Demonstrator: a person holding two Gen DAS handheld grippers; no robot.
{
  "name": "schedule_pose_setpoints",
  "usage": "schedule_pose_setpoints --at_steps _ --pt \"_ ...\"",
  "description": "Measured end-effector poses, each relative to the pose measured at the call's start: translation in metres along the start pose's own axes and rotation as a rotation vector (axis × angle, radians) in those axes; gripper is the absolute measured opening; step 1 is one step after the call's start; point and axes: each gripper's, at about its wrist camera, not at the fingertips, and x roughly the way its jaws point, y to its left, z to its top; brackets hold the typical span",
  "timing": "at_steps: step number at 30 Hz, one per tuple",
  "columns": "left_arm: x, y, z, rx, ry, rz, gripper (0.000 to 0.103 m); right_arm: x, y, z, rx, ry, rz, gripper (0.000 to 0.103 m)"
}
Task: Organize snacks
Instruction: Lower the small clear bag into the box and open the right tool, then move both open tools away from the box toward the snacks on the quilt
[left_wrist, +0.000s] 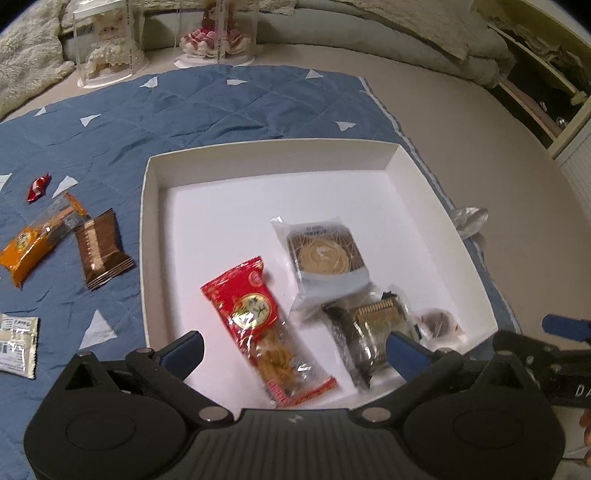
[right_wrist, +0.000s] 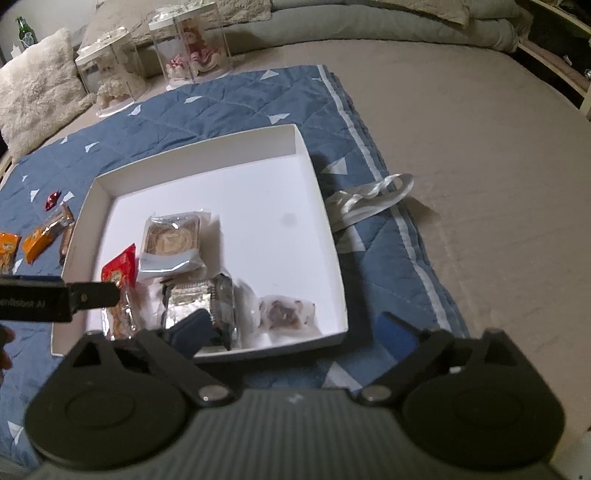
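A white shallow box (left_wrist: 147, 206) (right_wrist: 325, 221) lies on a blue quilt. Inside it lie a red snack packet (left_wrist: 255, 314) (right_wrist: 118, 271), a clear-wrapped round cake (left_wrist: 325, 254) (right_wrist: 171, 240), a dark wrapped biscuit (left_wrist: 369, 328) (right_wrist: 199, 299) and a small clear-wrapped brown sweet (left_wrist: 439, 325) (right_wrist: 284, 312). My left gripper (left_wrist: 295, 350) is open and empty above the red packet at the box's near edge. My right gripper (right_wrist: 295, 332) is open and empty over the box's near right corner.
Left of the box on the quilt (left_wrist: 221, 107) lie a brown packet (left_wrist: 101, 253), an orange packet (left_wrist: 33, 247), a small red candy (left_wrist: 38, 187) and a white sachet (left_wrist: 16, 343). A white plastic bag (right_wrist: 369, 199) lies right of the box. Two clear doll cases (left_wrist: 107, 40) stand at the back.
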Motion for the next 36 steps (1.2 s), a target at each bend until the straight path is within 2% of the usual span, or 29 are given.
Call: schedule_pose_setpoints --at_steps 18,26,36 --pt "-0.033 0.038 -0.018 -0.011 -0.01 0.023 0.103 -0.005 0.019 -0.003 -0.011 -0.004 -0.03 0.103" --pt "-0.048 0.075 -0.023 -0.041 -0.019 0.053 0.103 -0.004 0.048 -0.001 -0.018 -0.003 -0.019 0.103" --pt "-0.069 0.142 -0.03 -0.134 -0.044 0.115 0.103 0.006 0.108 0.007 -0.09 0.001 0.025 0.103"
